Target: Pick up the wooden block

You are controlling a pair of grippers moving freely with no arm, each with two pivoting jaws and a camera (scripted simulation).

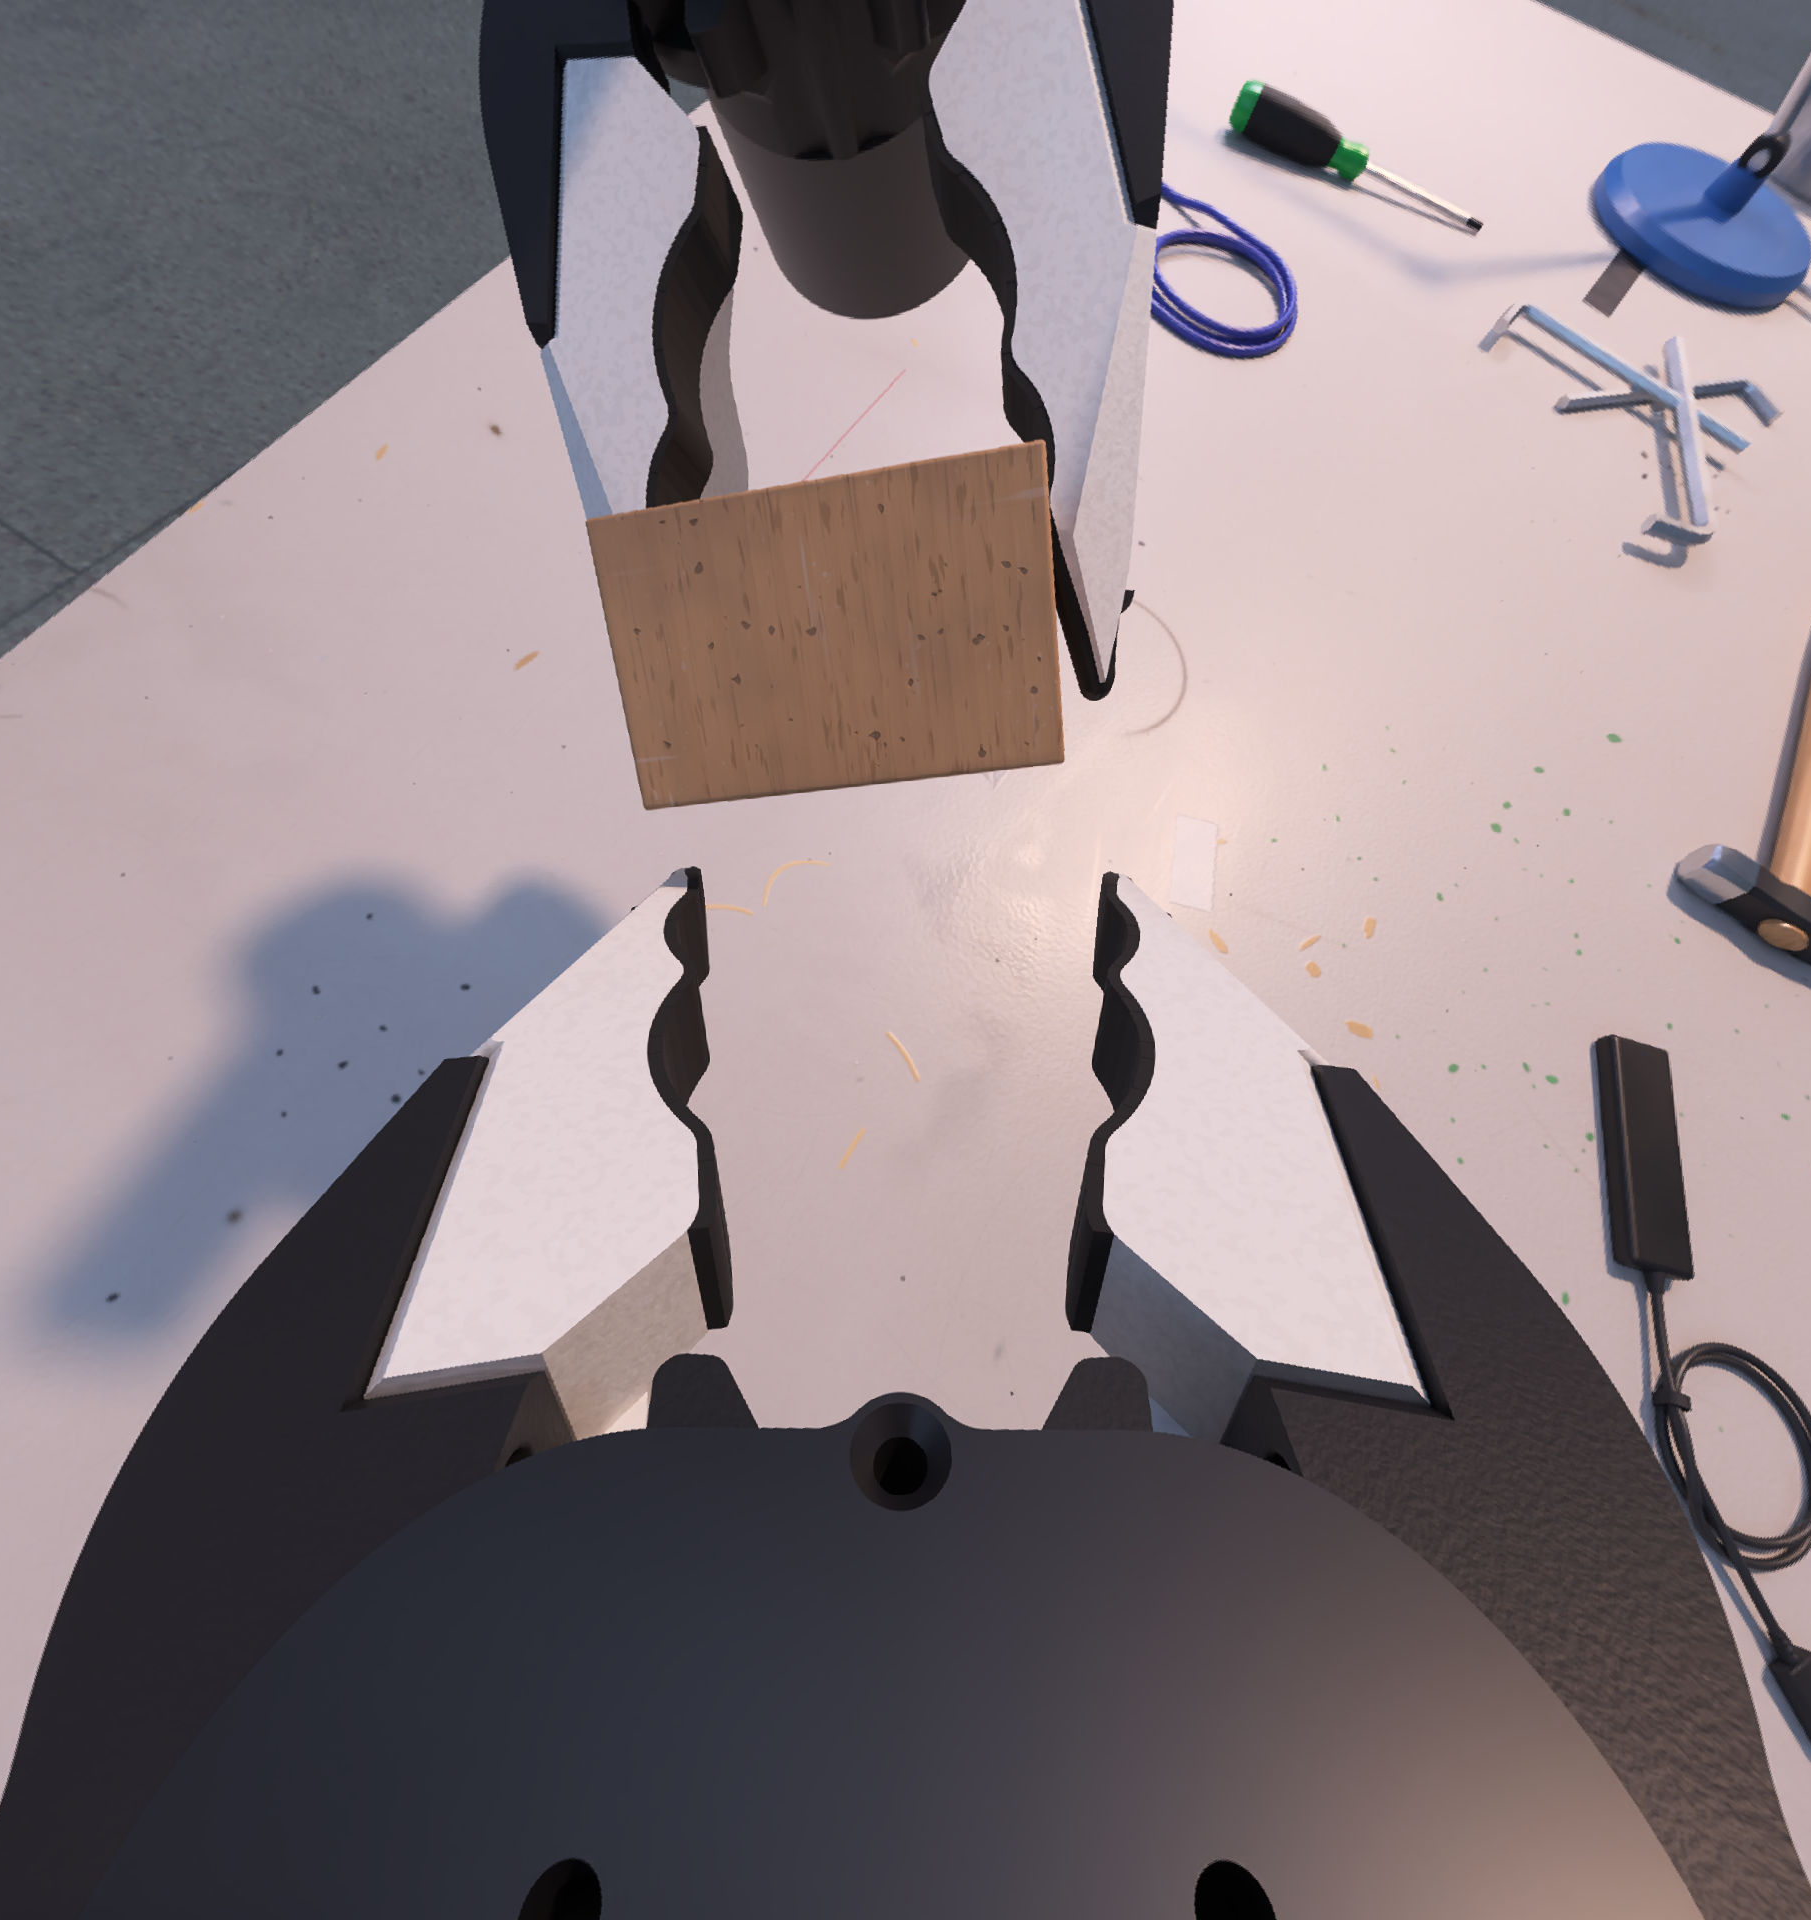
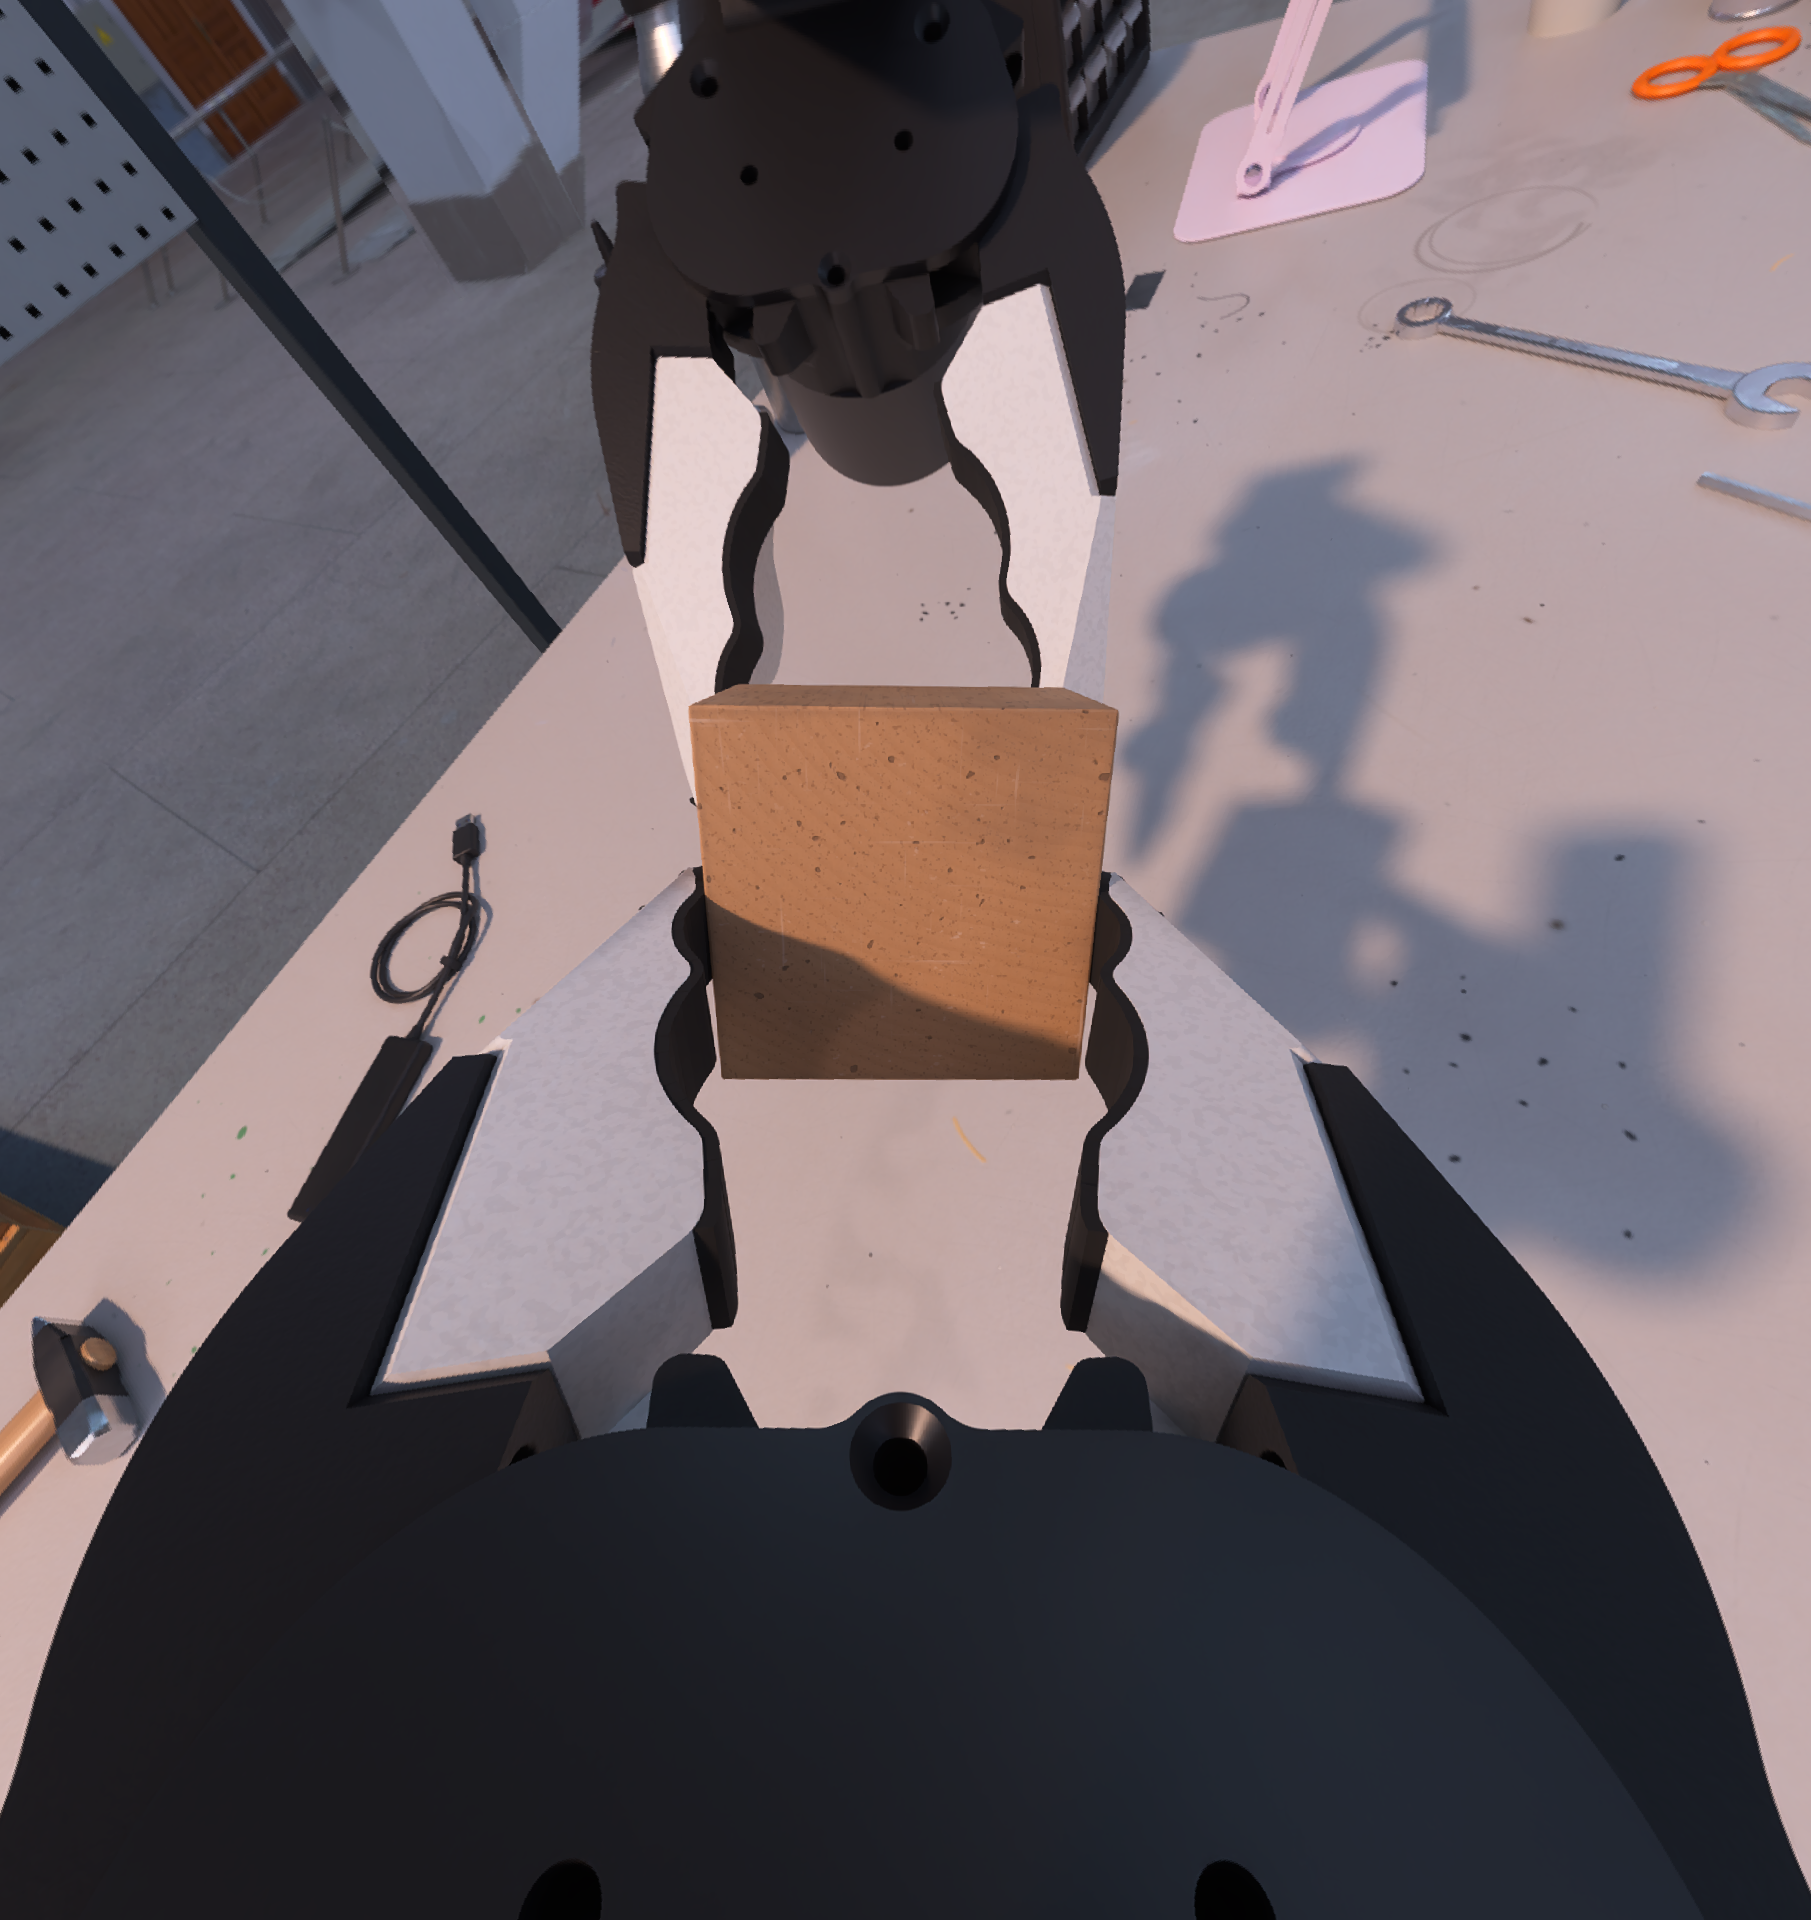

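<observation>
Wooden block (image 2: 896,883) held clear of the table (image 1: 257,779), clamped between the fingertips of the right tongs (image 2: 899,914); no writing shows on it. Left tongs (image 1: 899,883) stand apart and empty, just short of the block's near face. The table edge runs close on the left side; hammer (image 1: 1805,790), hex keys (image 1: 1649,416) and black cable (image 1: 1711,1403) lie well apart.

1. A wooden block (image 2: 896,883), light brown with dark specks, is sitting upright with one broad face toward the right wrist view.
2. It is hanging above the worktop, near the worktop's left edge.
</observation>
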